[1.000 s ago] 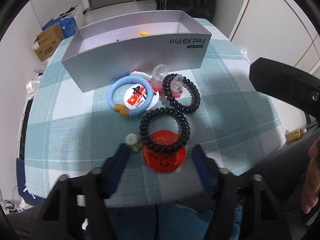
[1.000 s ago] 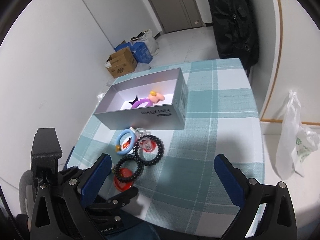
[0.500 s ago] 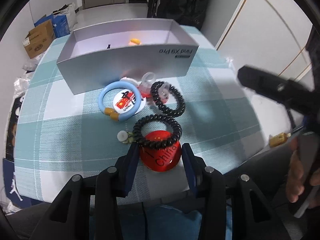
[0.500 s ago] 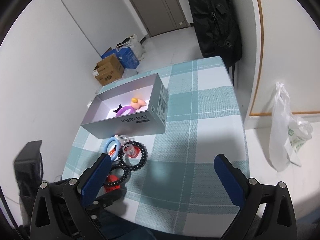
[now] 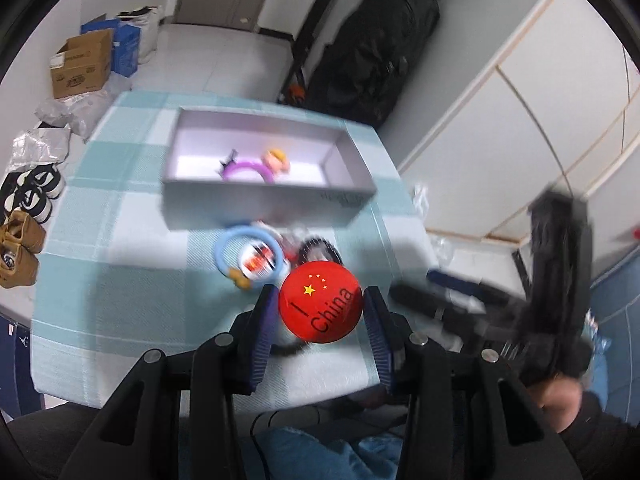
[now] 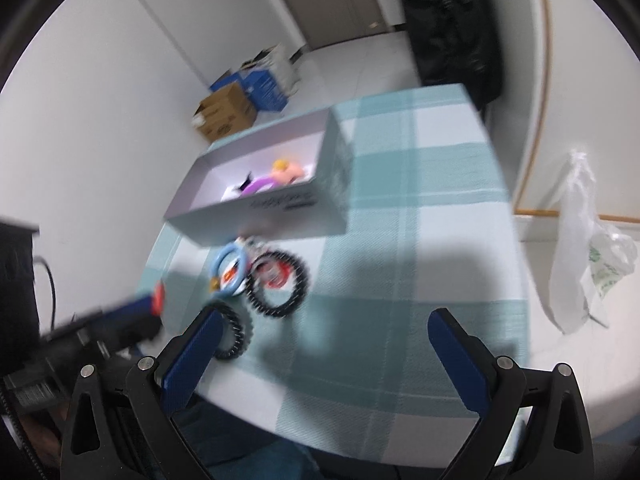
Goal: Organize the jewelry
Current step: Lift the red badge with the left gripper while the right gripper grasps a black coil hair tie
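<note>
A: Red badge (image 5: 321, 307), centre of the left wrist view: smooth, glossy-looking face, printed stars and lettering. Pads (image 5: 262, 330) either side look like ribbed blue rubber or plastic; frame behind is matt black plastic with metal screw heads.

B: Tablecloth (image 6: 420, 216)?

A: Woven cloth, matt, teal and white check, fine rib texture. Box (image 5: 264, 204) above centre: smooth card, silvery-grey satin finish, pale inside.

B: Hair ties (image 6: 278, 284)?

A: Black coils, look like glossy plastic; blurred. Blue ring (image 5: 250, 254): smooth, probably plastic. Bag (image 6: 580, 240) at right of the right wrist view: thin, crinkled translucent plastic.
</note>
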{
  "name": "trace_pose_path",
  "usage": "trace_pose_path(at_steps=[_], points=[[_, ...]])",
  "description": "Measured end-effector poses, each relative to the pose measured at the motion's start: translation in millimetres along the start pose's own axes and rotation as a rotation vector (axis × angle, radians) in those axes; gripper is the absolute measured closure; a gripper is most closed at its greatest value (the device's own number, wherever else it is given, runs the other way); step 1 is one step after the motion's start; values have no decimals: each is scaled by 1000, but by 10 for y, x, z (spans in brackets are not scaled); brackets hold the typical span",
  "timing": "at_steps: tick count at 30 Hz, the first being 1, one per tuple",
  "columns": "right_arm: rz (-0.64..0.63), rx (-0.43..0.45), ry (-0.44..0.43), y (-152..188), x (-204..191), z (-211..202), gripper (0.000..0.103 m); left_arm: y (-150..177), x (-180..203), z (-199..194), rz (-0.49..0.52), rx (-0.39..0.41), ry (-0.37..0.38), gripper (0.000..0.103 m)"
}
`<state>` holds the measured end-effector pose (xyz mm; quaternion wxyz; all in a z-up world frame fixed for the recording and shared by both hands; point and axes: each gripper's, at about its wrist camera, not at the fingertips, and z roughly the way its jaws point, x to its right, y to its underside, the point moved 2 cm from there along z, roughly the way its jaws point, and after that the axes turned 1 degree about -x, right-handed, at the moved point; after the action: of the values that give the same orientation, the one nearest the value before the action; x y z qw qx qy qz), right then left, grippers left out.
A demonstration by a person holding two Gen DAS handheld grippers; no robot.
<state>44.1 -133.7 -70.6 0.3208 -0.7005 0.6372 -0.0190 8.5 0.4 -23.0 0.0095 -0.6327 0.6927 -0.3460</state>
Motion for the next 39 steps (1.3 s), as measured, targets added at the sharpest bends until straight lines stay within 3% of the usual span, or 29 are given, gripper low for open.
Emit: trace_pose_path(at_steps=[8, 14, 21, 26, 28, 29, 33, 39], points=[[-140, -83, -79, 181, -426, 245, 3, -206, -346, -199, -99, 105, -21, 66], [-242, -122, -69, 257, -692, 478, 13, -266, -521, -212, -141, 137, -35, 66], [-331, -98, -10, 282, -920, 602, 22, -260, -568, -244, -130, 133, -30, 66], [-407, -73, 70, 288, -999, 640, 39, -271, -590, -232, -122, 121, -34, 66], [-423, -66, 92, 288, -1019, 656, 54, -279, -597, -238, -123, 122, -33, 66], [-429, -65, 102, 282, -1018, 663, 54, -278, -599, -241, -123, 122, -32, 66], [-419, -73, 80, 271, -1007, 635, 59, -285, -618, -233, -132, 123, -35, 66], [-381, -17, -17, 169, -971, 416, 61, -314, -600, -210, -130, 127, -49, 66]])
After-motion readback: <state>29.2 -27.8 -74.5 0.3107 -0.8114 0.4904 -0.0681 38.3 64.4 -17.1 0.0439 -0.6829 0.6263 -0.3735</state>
